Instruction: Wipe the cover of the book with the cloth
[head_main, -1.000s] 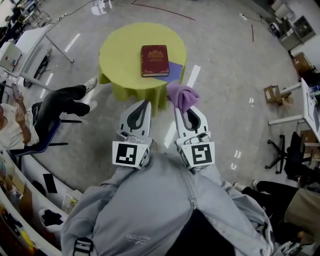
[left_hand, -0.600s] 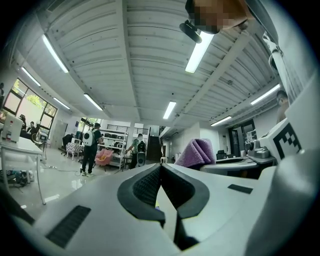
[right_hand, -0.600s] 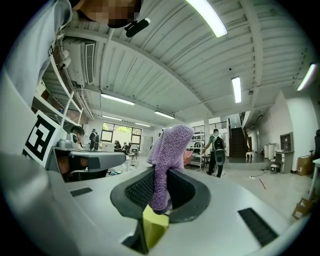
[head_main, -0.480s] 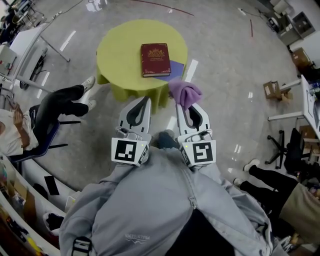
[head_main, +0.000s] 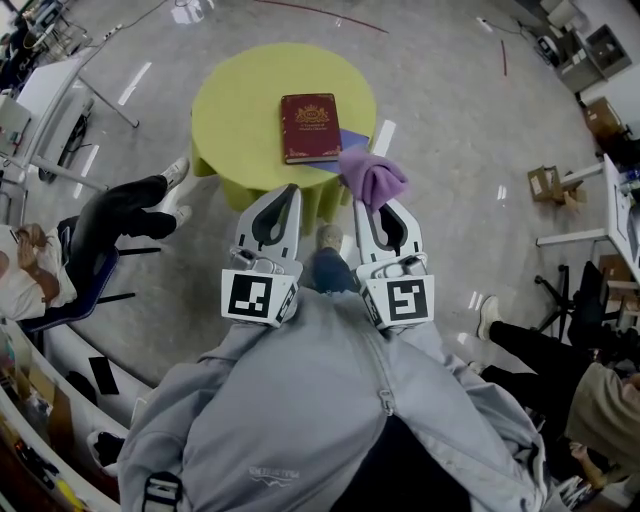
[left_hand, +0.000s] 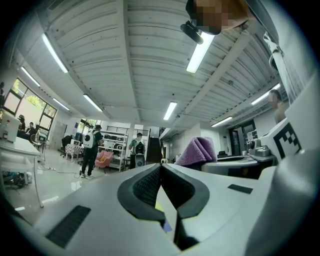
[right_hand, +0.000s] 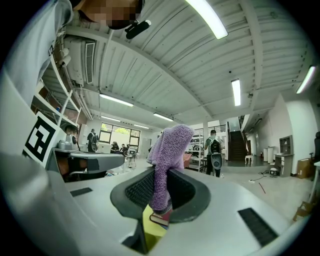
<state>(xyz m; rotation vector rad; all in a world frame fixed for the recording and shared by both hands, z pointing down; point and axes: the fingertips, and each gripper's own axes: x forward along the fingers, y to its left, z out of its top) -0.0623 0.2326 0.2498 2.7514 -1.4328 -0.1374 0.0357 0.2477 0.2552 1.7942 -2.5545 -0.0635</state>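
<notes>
The right gripper (head_main: 366, 204) clamps the cloth (head_main: 372, 178), bunched ready for wiping. The left gripper (head_main: 290, 192) is closed and empty. The book (head_main: 311, 127) lies farther off on the table (head_main: 230, 110), not yet reached.

The left gripper (head_main: 290, 194) and the right gripper (head_main: 366, 207) are held side by side, close in front of the chest. Both point forward and away from the body, and their marker cubes (head_main: 258, 297) sit nearest the person. The left gripper's jaws are pressed together with nothing between them. The right gripper's jaws are clamped on the cloth (head_main: 372, 178), which stands bunched above their tips.
</notes>
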